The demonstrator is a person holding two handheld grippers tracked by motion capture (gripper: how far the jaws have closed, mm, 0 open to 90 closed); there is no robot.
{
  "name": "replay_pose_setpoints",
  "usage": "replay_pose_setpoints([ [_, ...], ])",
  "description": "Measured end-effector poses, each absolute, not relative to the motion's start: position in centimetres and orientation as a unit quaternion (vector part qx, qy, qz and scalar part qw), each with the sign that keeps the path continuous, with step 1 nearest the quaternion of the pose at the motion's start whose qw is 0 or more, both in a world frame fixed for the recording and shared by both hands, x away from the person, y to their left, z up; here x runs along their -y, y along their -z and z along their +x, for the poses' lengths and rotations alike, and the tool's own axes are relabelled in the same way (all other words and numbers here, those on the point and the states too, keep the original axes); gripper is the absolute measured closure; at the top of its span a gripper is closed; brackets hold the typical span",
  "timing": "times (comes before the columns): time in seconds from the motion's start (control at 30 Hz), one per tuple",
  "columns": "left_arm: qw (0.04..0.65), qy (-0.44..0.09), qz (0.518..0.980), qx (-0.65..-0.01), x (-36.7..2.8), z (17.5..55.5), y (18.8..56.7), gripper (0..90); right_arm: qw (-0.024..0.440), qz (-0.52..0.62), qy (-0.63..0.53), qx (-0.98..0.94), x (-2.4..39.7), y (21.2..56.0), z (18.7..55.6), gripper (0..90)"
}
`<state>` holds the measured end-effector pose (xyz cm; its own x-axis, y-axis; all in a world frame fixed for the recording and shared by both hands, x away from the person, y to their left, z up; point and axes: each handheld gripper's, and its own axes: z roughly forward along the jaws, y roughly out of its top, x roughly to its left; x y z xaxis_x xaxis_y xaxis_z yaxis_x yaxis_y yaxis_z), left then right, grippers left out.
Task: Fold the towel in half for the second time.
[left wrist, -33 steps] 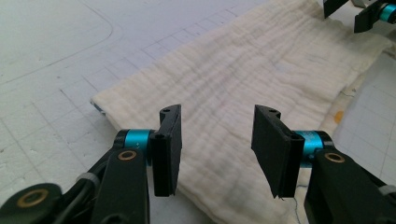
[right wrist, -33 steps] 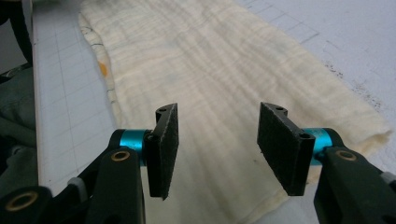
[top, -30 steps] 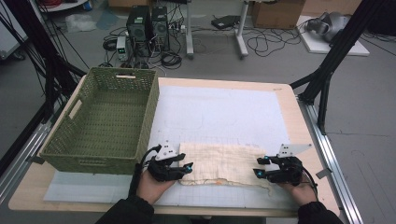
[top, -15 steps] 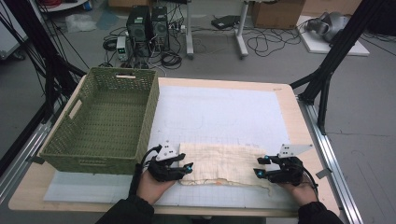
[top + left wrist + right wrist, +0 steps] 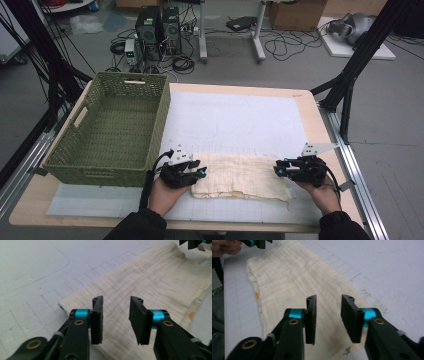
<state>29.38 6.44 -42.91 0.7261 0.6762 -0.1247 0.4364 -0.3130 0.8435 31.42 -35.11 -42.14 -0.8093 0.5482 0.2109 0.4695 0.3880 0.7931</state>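
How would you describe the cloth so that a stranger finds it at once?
On the white mat right of the green basket, look at the near edge. The cream cloth lies flat there as a folded strip, the mat's one soft thing.

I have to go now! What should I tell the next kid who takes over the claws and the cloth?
Left claw: at the cloth's left end, jaws just closing in, gap between them, nothing pinched.
Right claw: at the cloth's right end, same: just closing, gap there, nothing gripped.
Cloth: lies folded and flat on the white mat, near the table's front edge.
Green basket: beside it on the left, nothing inside.
Done: the claws are lined up.
Left: probably grip both ends, then fold or move it.
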Motion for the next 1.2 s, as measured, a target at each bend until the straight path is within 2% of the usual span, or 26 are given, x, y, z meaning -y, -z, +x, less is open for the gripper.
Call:
replay_pose_setpoints([
  [0.17, 0.441, -0.146, 0.803, -0.375, -5.3, 30.9, 43.2, 79.1, 0.035, 0.313, -0.439, -0.842, 33.8, 42.8, 33.6, 77.9],
  [0.33, 0.391, -0.154, 0.816, -0.397, -4.9, 32.0, 44.1, 81.7, 0.022, 0.335, -0.4, -0.853, 33.8, 44.4, 34.9, 79.9],
  [0.5, 0.383, -0.162, 0.82, -0.394, -4.8, 32.0, 44.3, 82.0, 0.034, 0.346, -0.394, -0.851, 35.1, 44.4, 34.7, 79.3],
  [0.6, 0.39, -0.155, 0.818, -0.394, -5.1, 32.0, 44.1, 77.9, 0.042, 0.353, -0.397, -0.846, 36.3, 44.4, 34.6, 77.2],
  [0.67, 0.405, -0.156, 0.806, -0.403, -5.4, 32.2, 43.9, 72.7, 0.043, 0.345, -0.404, -0.846, 36.5, 43.7, 34.5, 67.7],
  [0.73, 0.408, -0.159, 0.798, -0.413, -5.6, 32.6, 43.5, 71.7, 0.046, 0.345, -0.404, -0.846, 36.5, 43.4, 34.6, 64.9],
  [0.77, 0.409, -0.161, 0.794, -0.419, -5.7, 32.8, 43.4, 68.4, 0.058, 0.353, -0.405, -0.841, 36.6, 42.9, 34.9, 57.9],
  [0.83, 0.414, -0.161, 0.785, -0.431, -5.8, 33.3, 43.3, 66.3, 0.054, 0.358, -0.407, -0.839, 36.7, 42.7, 35.1, 56.6],
  [0.93, 0.406, -0.153, 0.781, -0.449, -5.7, 34.0, 43.5, 57.6, 0.052, 0.364, -0.399, -0.84, 36.9, 43.0, 35.8, 52.5],
  [1.0, 0.382, -0.14, 0.791, -0.457, -5.5, 34.4, 44.3, 54.1, 0.041, 0.372, -0.384, -0.844, 36.9, 43.7, 36.1, 51.5],
  [1.03, 0.382, -0.14, 0.791, -0.457, -5.5, 34.4, 44.3, 54.7, 0.041, 0.372, -0.384, -0.844, 36.9, 43.7, 36.1, 51.5],
  [1.1, 0.379, -0.151, 0.794, -0.45, -5.3, 34.3, 44.2, 67.9, 0.025, 0.359, -0.387, -0.849, 36.7, 44.1, 36.0, 61.0],
  [1.13, 0.383, -0.141, 0.796, -0.447, -5.3, 34.3, 44.3, 67.9, 0.025, 0.359, -0.387, -0.849, 36.7, 44.1, 36.0, 61.0],
  [1.17, 0.381, -0.147, 0.797, -0.444, -5.2, 34.2, 44.3, 70.5, 0.024, 0.353, -0.389, -0.851, 36.6, 44.2, 35.9, 67.2],
  [1.2, 0.389, -0.139, 0.8, -0.435, -5.1, 34.2, 44.3, 83.6, 0.021, 0.346, -0.391, -0.853, 36.4, 44.3, 35.7, 78.5],
])
